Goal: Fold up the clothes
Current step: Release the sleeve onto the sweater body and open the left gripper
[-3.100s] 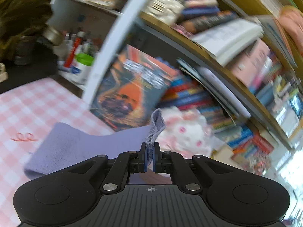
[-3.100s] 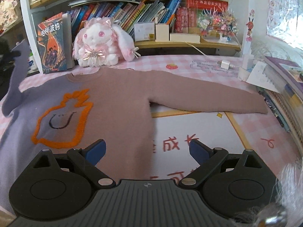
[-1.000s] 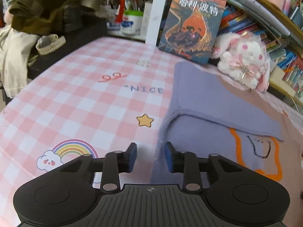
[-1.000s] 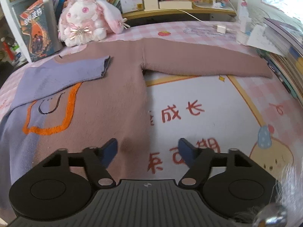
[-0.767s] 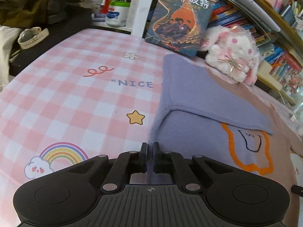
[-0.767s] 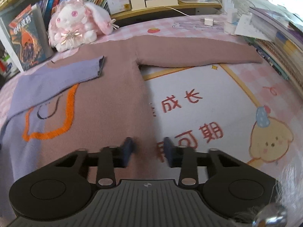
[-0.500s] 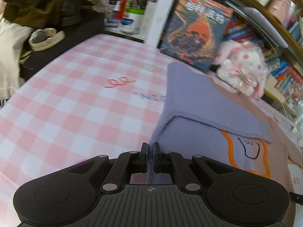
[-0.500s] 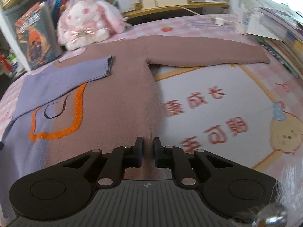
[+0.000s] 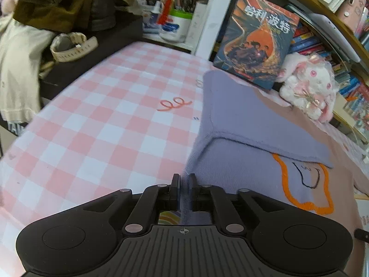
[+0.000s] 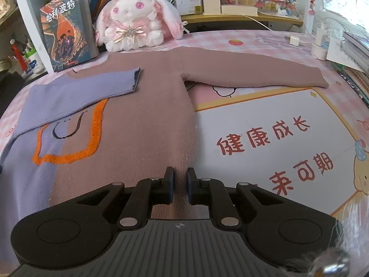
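A sweater [image 10: 143, 120], half purple and half mauve with an orange outline on its chest, lies flat on the table. Its purple sleeve [image 10: 87, 92] is folded across the chest; the mauve sleeve [image 10: 253, 73] lies stretched out to the right. My left gripper [image 9: 183, 190] is shut on the sweater's purple hem edge [image 9: 207, 161] at the near left corner. My right gripper [image 10: 177, 185] is shut on the mauve hem edge at the near right side of the body.
A pink checked cloth [image 9: 103, 120] covers the table, with a printed mat [image 10: 276, 138] on the right. A plush rabbit [image 10: 136, 23] and a standing book [image 10: 64, 37] are at the back by the bookshelf. Clothes and a watch [image 9: 69, 46] are on the far left.
Both grippers closed on the sweater's hem, the left on the purple edge, the right on the mauve edge. The left wrist view has since risen and tilted slightly.
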Available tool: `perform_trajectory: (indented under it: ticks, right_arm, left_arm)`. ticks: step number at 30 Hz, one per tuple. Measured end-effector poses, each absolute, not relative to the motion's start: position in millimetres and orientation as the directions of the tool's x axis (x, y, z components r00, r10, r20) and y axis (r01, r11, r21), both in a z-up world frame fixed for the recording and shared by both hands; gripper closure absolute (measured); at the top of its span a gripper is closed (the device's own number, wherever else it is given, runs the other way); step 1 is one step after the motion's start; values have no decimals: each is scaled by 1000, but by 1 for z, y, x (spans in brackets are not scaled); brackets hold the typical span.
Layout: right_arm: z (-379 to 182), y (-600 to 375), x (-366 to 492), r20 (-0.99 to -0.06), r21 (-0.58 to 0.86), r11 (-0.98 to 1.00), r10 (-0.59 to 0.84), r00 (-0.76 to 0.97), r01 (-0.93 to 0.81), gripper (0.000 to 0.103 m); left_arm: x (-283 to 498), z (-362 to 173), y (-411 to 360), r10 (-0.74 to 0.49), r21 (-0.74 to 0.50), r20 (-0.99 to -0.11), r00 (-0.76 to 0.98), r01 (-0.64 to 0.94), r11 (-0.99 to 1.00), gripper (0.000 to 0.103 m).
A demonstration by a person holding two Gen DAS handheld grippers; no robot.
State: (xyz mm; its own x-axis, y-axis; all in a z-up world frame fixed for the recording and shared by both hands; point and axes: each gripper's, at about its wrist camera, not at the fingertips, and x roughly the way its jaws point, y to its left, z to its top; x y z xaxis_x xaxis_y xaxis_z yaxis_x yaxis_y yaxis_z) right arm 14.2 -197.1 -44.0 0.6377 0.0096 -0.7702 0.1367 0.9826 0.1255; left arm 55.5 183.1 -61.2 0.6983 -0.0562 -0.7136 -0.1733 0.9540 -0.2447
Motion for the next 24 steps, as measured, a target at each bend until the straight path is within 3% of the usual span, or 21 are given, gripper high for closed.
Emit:
perform_trajectory:
  ticks: [2,3,5,8,13,17,24]
  right_arm:
    - [-41,-196,11,-767,122,981,-4,641,152,77]
    - [-39,-195,9,-759,132,980,3,651,149,65]
    - [-32,-192,4,-735,134,981,4,678,139,56]
    - [-25,-185,-1,-713,102,986,-18,701,130,38]
    - [-22,-176,-8,-704,60,990,-50,708,129,21]
    - [-23,-174,-15,-712,39,987,-81,698,155,17]
    - [-25,-178,-33,-731,12,979,-131,670,204,17]
  left_arm:
    - [52,-52,179,-3,-205,-719,695,-208,956,76]
    - [50,-47,176,20,-187,-715,698,-219,958,70]
    - [45,-37,170,33,-165,-694,719,-204,965,47]
    - [37,-28,160,16,-145,-654,756,-146,979,38]
    - [31,-30,140,-24,-89,-648,761,-44,995,36]
    - [28,-33,133,-63,-92,-658,751,3,996,28]
    - [27,-41,124,-112,-122,-673,731,39,992,26]
